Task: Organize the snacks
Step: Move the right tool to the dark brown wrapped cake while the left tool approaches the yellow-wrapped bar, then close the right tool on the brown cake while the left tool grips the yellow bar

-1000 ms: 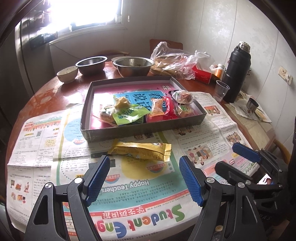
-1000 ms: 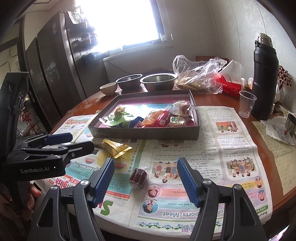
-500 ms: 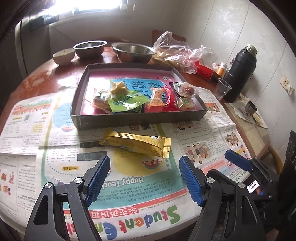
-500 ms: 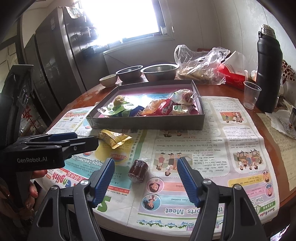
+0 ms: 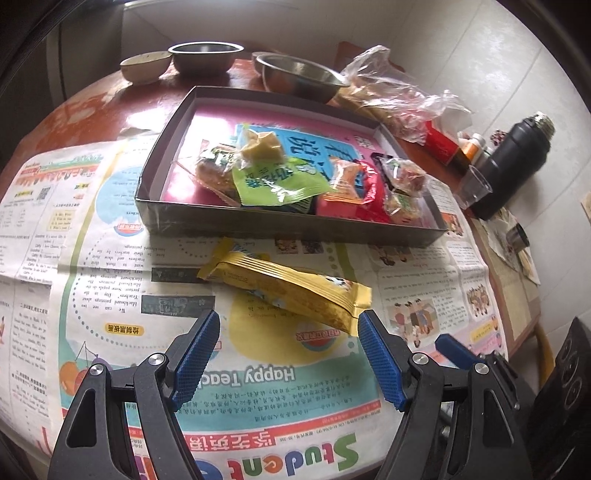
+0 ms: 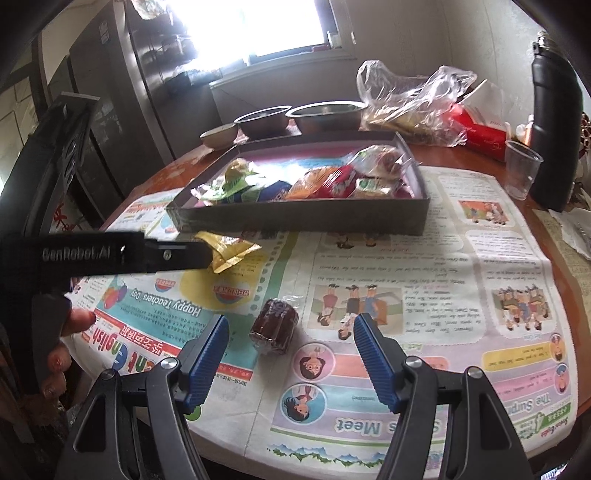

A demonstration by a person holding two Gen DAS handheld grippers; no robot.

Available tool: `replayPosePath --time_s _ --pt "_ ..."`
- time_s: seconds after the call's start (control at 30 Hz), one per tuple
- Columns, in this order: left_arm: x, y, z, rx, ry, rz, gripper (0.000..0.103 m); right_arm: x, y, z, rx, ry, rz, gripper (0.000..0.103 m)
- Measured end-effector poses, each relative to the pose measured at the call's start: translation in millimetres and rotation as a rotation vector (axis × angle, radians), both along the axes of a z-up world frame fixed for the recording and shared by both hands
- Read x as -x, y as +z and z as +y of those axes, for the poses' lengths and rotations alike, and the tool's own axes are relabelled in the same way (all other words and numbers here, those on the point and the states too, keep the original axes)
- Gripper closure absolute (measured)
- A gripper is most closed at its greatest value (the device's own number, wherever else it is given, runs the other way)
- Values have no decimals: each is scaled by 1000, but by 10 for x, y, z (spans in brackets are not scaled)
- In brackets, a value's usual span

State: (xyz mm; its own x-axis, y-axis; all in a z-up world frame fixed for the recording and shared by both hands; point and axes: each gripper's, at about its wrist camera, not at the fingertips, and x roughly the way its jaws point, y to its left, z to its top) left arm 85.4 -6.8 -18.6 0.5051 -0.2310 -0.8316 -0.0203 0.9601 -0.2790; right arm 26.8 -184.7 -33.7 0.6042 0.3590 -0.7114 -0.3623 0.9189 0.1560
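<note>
Left tongs (image 5: 288,350) agape before yellow packet (image 5: 291,288), unobstructed

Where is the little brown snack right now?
In the right wrist view, the brown snack lies on the newspaper, just ahead of the right gripper, nearer its left jaw. The gold packet lies beyond it, before the tray.

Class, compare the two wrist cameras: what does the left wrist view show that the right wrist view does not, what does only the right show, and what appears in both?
Only the left wrist view shows the left claw from behind, open, with the full length of the yellow snack packet just beyond it. Only the right wrist view shows the small dark wrapped snack lying ahead of the open right claw, the bright window, and a hand gripping the left tool. Both show the snack-filled tray, newspaper, steel bowls and black flask.
</note>
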Motion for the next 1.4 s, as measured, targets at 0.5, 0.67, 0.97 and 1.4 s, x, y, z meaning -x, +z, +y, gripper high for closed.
replayPosePath --time_s 0.5,0.67,0.97,1.4 --pt "-311 -153 25 -9 96 67 25 -108 -145 123 34 49 13 34" --pt "-367 -223 13 -32 90 75 25 -148 -183 161 48 61 12 34" --pt "-389 -237 -22 -54 68 53 24 -172 -201 195 69 75 -11 50" --pt "-396 -245 -32 -61 70 41 24 -165 -207 195 89 82 -29 70"
